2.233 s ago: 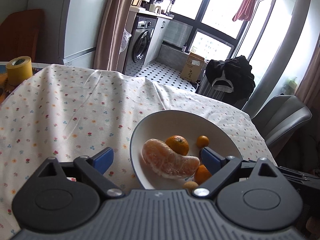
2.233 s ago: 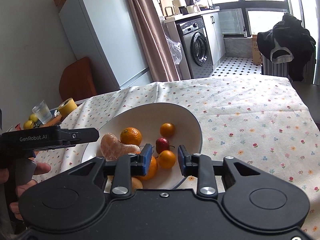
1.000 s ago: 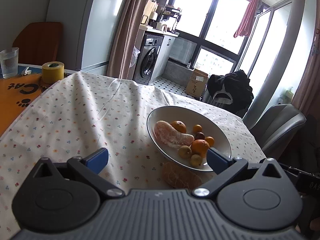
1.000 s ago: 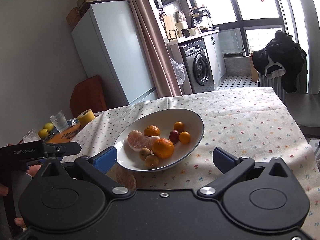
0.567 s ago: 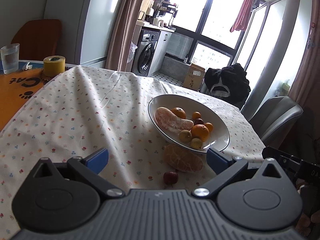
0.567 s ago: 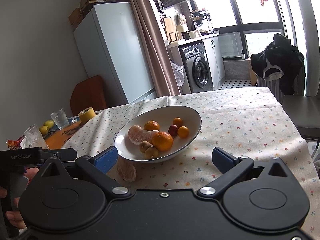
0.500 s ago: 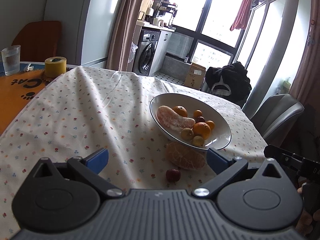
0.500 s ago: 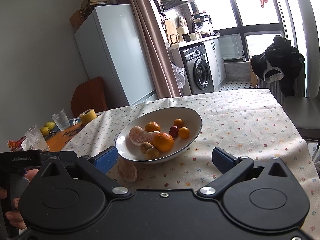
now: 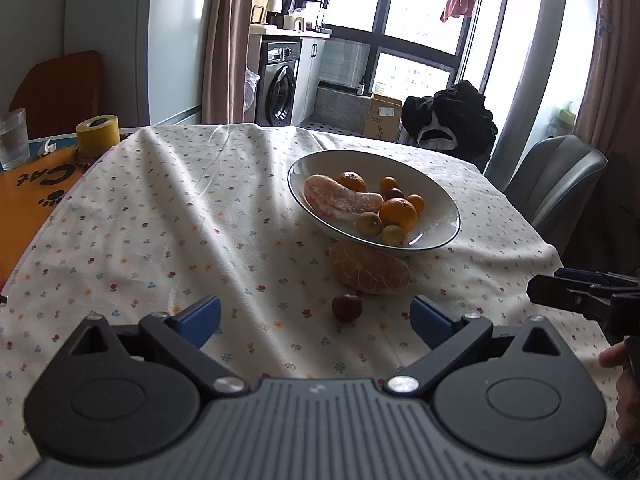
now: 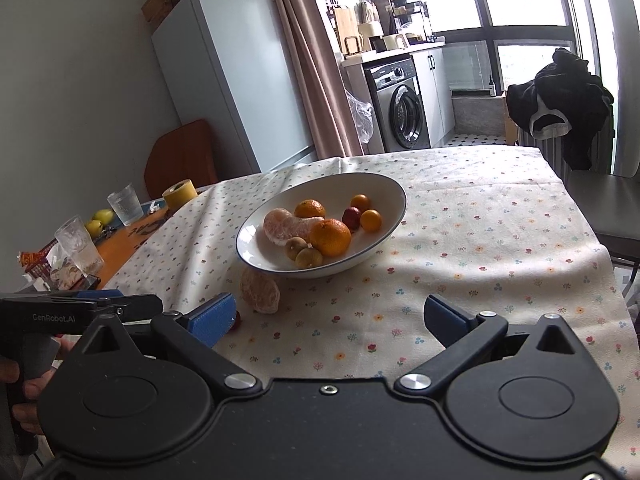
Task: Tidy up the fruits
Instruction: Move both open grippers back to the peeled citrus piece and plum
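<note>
Most of your fruit already sits in the white, dark-rimmed ceramic bowl (image 9: 436, 216). Two pieces are left on the floral tablecloth (image 9: 160, 216): a peeled, pale orange citrus half (image 9: 370, 270) touching the bowl's near side, and a small dark red fruit (image 9: 347, 307) just ahead of your left gripper (image 9: 316, 316). Both it and your right gripper (image 10: 328, 316) are spread wide and empty. Compared with two seconds ago, you've pulled both back from the bowl, and the right's jaws have parted.

white bowl (image 9: 440, 216) holds citrus; peeled segment (image 9: 370, 268) and, seemingly, a cherry (image 9: 347, 307) lie outside.
</note>
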Available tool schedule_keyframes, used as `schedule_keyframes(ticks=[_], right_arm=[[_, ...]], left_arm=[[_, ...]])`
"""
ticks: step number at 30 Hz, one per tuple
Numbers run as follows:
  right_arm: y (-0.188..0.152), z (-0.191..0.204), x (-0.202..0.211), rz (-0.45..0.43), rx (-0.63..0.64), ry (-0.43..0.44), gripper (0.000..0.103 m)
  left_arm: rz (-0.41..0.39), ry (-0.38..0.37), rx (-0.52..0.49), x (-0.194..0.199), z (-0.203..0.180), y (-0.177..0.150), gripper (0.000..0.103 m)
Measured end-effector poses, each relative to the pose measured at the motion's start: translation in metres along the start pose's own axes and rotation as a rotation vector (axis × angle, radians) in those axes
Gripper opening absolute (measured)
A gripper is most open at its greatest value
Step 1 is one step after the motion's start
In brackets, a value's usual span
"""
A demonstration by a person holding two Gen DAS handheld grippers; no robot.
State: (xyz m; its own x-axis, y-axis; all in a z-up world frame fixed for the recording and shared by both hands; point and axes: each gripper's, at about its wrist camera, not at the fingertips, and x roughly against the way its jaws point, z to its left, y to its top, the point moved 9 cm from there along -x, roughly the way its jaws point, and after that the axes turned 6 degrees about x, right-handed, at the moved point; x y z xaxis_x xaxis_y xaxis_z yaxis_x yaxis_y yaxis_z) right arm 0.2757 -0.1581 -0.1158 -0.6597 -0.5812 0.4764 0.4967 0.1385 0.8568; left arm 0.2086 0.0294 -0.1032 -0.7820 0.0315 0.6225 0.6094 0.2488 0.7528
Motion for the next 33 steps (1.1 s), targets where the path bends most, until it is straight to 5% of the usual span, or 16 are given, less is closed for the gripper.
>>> schedule_keyframes(ticks=[15,33], right_arm=[[-0.018,0.012,-0.017,0.092,0.033,0.047,0.093],[-0.019,0.022,-0.039,0.144,0.045,0.094,0.069]], left_arm=[[0.070,-0.039,-0.012,-0.032,-0.015,-0.009,0.069],[0.126,-0.063,0.031,-0.069,-0.016,-0.012,0.040]])
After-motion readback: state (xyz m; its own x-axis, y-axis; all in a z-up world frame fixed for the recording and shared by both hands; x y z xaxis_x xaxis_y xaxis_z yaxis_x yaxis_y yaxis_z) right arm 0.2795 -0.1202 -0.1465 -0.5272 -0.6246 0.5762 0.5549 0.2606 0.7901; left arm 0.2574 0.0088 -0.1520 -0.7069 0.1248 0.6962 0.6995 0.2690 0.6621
